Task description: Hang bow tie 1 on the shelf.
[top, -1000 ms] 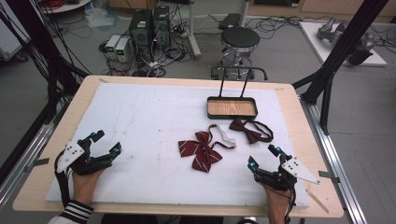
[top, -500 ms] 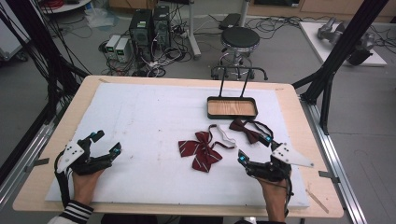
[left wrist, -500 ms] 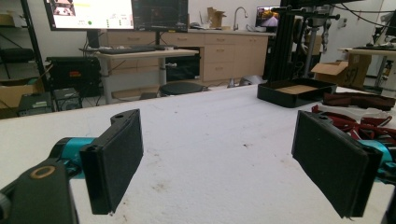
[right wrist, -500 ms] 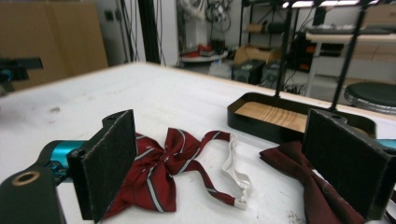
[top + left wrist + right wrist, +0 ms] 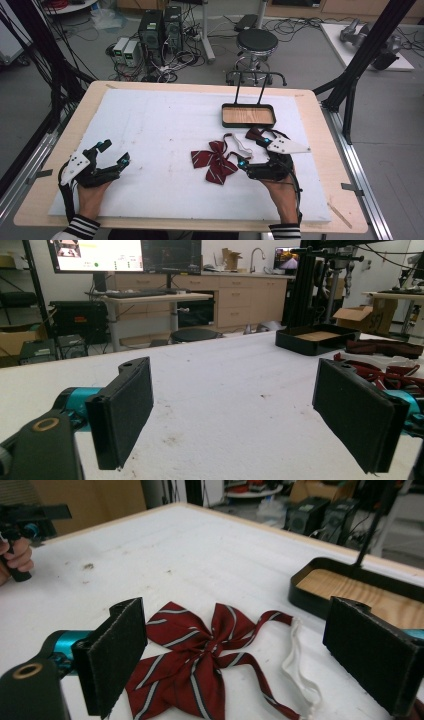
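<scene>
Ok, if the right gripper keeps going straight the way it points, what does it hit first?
Most likely the striped bow tie: it lies just ahead of the open right gripper, between its jaws.

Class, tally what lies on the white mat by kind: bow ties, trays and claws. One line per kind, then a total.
Bow ties: 2, a striped one and a darker one by the tray
Trays: 1
Claws: 2, left and right, both open
Total: 5
</scene>
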Demonstrator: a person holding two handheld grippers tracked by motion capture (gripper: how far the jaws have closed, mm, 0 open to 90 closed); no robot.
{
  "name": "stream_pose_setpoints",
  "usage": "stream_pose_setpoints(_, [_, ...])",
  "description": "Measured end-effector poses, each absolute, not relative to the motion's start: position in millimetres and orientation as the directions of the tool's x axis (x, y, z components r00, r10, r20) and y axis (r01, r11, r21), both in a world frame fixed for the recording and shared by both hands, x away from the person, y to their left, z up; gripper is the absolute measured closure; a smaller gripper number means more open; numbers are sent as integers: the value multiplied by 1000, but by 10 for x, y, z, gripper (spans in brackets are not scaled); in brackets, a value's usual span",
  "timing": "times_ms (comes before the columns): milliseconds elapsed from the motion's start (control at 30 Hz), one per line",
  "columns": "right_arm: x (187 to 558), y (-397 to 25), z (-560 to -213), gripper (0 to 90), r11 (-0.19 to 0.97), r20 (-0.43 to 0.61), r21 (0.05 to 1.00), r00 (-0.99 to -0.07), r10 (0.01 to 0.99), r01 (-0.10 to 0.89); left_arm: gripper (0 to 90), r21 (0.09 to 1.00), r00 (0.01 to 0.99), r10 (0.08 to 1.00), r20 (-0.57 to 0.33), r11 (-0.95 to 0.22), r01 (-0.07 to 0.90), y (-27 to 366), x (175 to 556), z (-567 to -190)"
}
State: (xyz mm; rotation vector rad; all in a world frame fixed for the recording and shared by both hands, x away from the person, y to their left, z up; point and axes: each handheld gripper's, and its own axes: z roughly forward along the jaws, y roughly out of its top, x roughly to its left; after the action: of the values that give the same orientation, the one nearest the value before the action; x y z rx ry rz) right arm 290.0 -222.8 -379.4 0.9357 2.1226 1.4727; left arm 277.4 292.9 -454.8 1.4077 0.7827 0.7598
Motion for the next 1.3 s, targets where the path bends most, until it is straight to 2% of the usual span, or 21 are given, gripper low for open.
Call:
stream_pose_setpoints(133, [3036, -2069, -3794, 96, 295, 57, 890, -727, 685, 347, 169, 1000, 548, 836, -18, 20, 1, 2930, 2774, -4548])
stream_pose_setpoints(400, [3205, -1883, -3876, 97, 358, 73, 843, -744, 664, 402, 169, 1000, 548, 836, -18, 21, 1, 2930, 2773, -4548])
stream_pose_setpoints(667, [3336, -1734, -3902, 97, 408, 67, 801, -742, 667, 438, 169, 1000, 547, 837, -19, 22, 1, 2930, 2773, -4548])
stream_pose_setpoints(1000, [3489, -1462, -4003, 104, 517, 34, 695, -741, 671, 500, 168, 1000, 547, 837, -19, 22, 1, 2932, 2773, -4548])
stream_pose_setpoints(1067, [3510, -1420, -4021, 173, 542, 27, 667, -744, 668, 511, 168, 1000, 547, 837, -19, 22, 1, 2932, 2773, -4548])
stream_pose_setpoints(1300, [3568, -1361, -4092, 179, 575, 26, 616, -743, 668, 538, 168, 1000, 547, 837, -20, 23, 1, 2931, 2774, -4548])
